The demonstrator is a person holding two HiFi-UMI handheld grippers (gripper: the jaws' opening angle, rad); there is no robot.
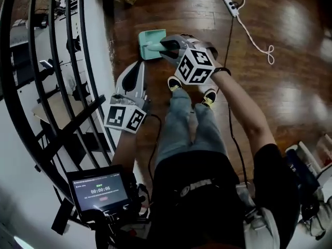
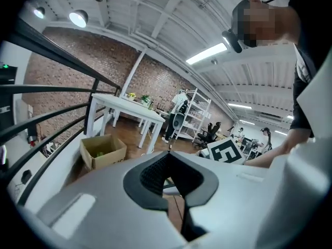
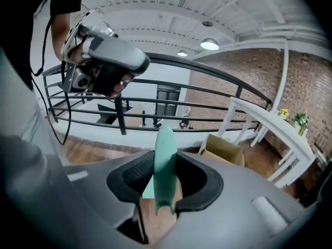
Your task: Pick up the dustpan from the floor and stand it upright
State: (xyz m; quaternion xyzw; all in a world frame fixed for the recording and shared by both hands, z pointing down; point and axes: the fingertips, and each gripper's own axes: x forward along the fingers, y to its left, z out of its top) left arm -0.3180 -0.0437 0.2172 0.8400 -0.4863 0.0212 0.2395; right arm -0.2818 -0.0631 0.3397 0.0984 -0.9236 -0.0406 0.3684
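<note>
A teal dustpan (image 1: 149, 39) hangs above the wood floor in front of the person's shoes. My right gripper (image 1: 164, 47) is shut on its handle (image 3: 166, 139), which stands upright between the black pads (image 3: 132, 175), the pan end below them. My left gripper (image 1: 139, 65) is raised beside the railing, left of the dustpan and apart from it. In its own view the left gripper (image 2: 168, 157) has its jaw tips touching with nothing between them. The right gripper view also shows the left gripper (image 3: 106, 56) held up at the upper left.
A black metal railing (image 1: 31, 87) runs along the left, by a white ledge. A cardboard box (image 2: 102, 150) and a white table (image 2: 129, 108) stand ahead. A power strip (image 1: 230, 5) with a white cable lies on the floor to the right. A small screen (image 1: 101, 191) sits below.
</note>
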